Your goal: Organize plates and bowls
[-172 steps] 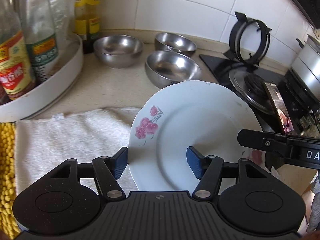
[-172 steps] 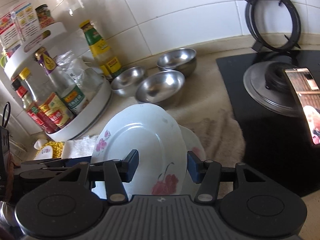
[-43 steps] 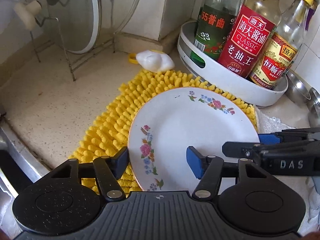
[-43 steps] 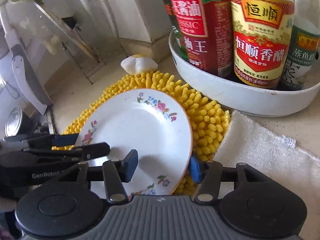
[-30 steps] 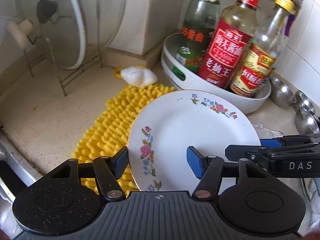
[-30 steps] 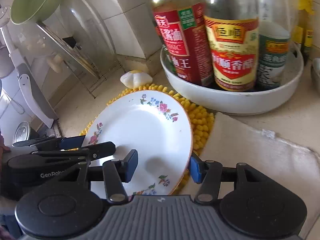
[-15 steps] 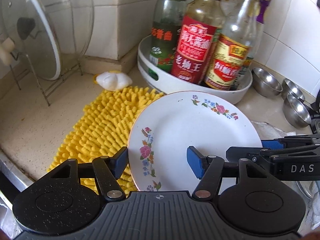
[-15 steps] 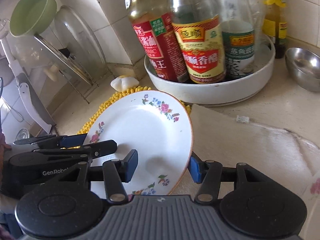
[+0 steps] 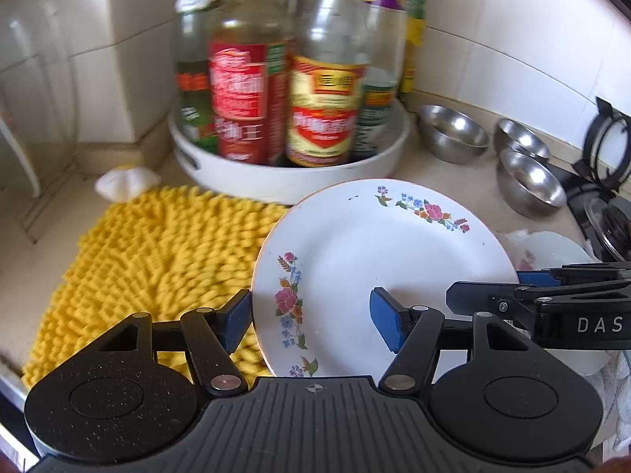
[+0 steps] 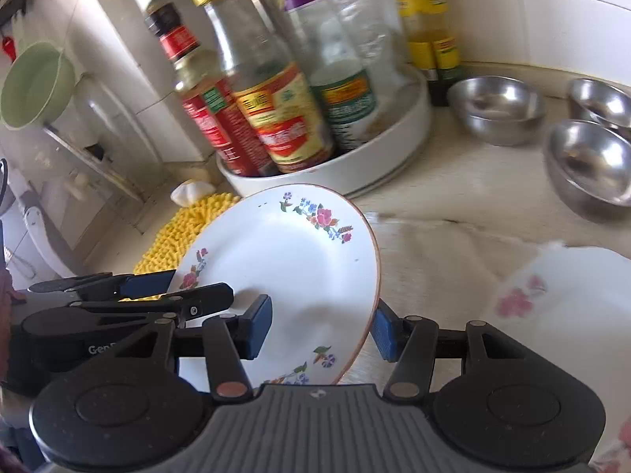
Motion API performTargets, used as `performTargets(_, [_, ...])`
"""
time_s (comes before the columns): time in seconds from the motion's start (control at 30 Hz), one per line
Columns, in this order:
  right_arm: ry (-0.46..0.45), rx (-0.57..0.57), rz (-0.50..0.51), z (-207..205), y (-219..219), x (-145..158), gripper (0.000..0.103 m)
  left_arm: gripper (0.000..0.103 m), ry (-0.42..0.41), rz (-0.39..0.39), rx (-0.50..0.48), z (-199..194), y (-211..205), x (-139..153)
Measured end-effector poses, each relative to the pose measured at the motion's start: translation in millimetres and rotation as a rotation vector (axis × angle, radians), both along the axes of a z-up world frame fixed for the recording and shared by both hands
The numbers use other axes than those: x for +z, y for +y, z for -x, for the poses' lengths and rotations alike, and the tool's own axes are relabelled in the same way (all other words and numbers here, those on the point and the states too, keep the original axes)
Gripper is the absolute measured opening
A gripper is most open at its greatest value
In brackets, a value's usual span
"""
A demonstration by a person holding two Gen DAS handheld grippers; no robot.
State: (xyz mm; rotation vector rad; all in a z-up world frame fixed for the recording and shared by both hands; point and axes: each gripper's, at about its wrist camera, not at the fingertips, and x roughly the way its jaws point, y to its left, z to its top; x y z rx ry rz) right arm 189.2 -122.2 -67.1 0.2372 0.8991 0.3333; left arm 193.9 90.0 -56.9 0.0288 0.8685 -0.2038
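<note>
Plate [image 9: 378,260], white with small flower sprays on its rim, hangs tilted above the surface [image 9: 39,268], carried between both tongs. The left tongs [image 9: 311,317] straddle its left edge: one blue pad sits outside the rim, the other over the plate's face. Whether the pads press on it cannot be told. The right tongs [image 10: 321,325] straddle the opposite edge in the same way, and again the pictures do not show whether they clamp the rim. Under the plate's left part lies a yellow shaggy mat [image 9: 157,260]; under its right part, a pale towel [image 10: 441,260] spread on the surface. A second flowered plate [image 10: 568,291] rests on that towel toward the right. Behind, against the tiled wall, a white round tray [image 9: 284,181] holds sauce bottles [image 9: 252,98]. Three steel bowls [image 9: 451,134] stand in a cluster to the right of the tray, near the stove edge.
</note>
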Motion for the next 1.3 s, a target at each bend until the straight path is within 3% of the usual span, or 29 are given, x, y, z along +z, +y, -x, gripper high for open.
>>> performTargets(1.3, [-0.090,-0.306,-0.024,68,-103,21,0.069,0.071,-0.059,-0.032,-0.308,5,-123,18])
